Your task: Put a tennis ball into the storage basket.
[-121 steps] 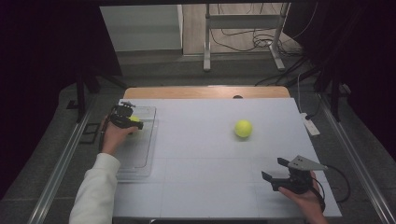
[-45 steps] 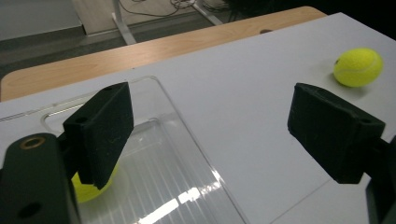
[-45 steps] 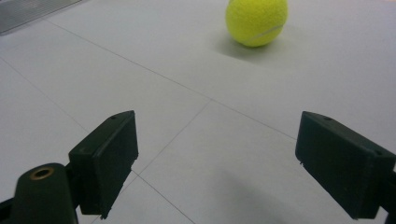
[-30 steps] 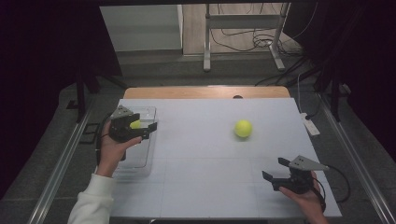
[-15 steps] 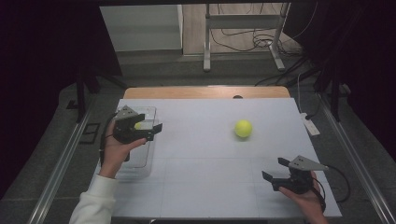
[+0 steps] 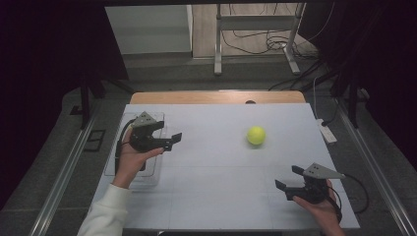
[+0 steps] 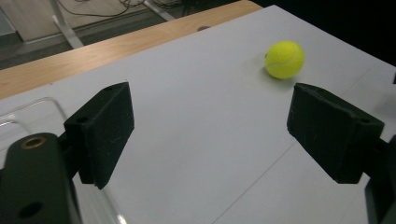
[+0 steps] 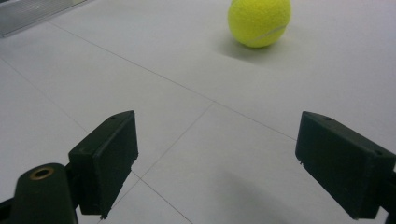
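Note:
A yellow tennis ball [image 6: 256,135] rests on the white table, right of centre; it also lies ahead of the jaws in the left gripper view [image 7: 284,59] and the right gripper view [image 8: 259,21]. My left gripper [image 6: 169,131] hovers at the right rim of a clear plastic tray [image 6: 110,167], pointing toward the ball. Its jaws [image 7: 210,135] stand open with nothing between them, and the tray's rim [image 7: 42,105] shows at the lower left of that view. My right gripper [image 6: 287,177] sits near the front right of the table, open and empty [image 8: 215,168], well short of the ball.
A wooden strip [image 6: 216,97] borders the table's far edge. A white power strip [image 6: 327,132] lies at the right edge. Metal stand legs [image 6: 216,49] and cables are on the floor beyond. Dark rails run along both sides.
My left gripper has moved right, from over the tray toward the table's middle. A yellow spot seen beside it earlier is now out of sight. The right gripper has stayed put.

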Demonstrator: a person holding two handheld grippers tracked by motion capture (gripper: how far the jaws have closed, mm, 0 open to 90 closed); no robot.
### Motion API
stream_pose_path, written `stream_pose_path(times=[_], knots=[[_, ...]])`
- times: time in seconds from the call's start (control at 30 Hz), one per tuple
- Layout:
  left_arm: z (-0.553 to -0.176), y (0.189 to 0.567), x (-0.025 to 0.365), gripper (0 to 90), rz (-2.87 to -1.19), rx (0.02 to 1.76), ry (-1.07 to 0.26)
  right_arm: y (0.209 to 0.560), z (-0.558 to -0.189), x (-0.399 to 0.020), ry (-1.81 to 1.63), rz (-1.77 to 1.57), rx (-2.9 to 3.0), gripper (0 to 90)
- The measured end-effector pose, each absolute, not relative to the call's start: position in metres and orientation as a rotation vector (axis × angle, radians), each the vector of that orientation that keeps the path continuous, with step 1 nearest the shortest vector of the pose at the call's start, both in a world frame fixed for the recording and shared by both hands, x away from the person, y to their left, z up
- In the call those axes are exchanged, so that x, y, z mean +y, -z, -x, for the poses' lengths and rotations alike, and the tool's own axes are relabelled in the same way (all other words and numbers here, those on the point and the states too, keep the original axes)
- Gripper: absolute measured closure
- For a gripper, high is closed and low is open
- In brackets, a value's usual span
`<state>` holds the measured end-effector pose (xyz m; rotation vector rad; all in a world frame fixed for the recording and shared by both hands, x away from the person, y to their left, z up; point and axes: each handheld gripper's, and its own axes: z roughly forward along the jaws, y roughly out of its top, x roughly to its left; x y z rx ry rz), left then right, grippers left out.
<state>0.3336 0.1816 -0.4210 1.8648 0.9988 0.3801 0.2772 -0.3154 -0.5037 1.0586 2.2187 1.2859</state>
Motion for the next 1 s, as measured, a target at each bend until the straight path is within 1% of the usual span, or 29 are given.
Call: stream_pose_path(times=[0.67,1.0], knots=[[-0.340,0.421,0.142,16.0,-1.928,0.918,-0.304,0.503,-0.275,-0.322,-1.290,-1.072,2.202,13.6],[-0.340,0.421,0.136,16.1,-1.937,0.897,-0.293,0.504,-0.275,-0.322,-1.292,-1.086,2.200,13.6]])
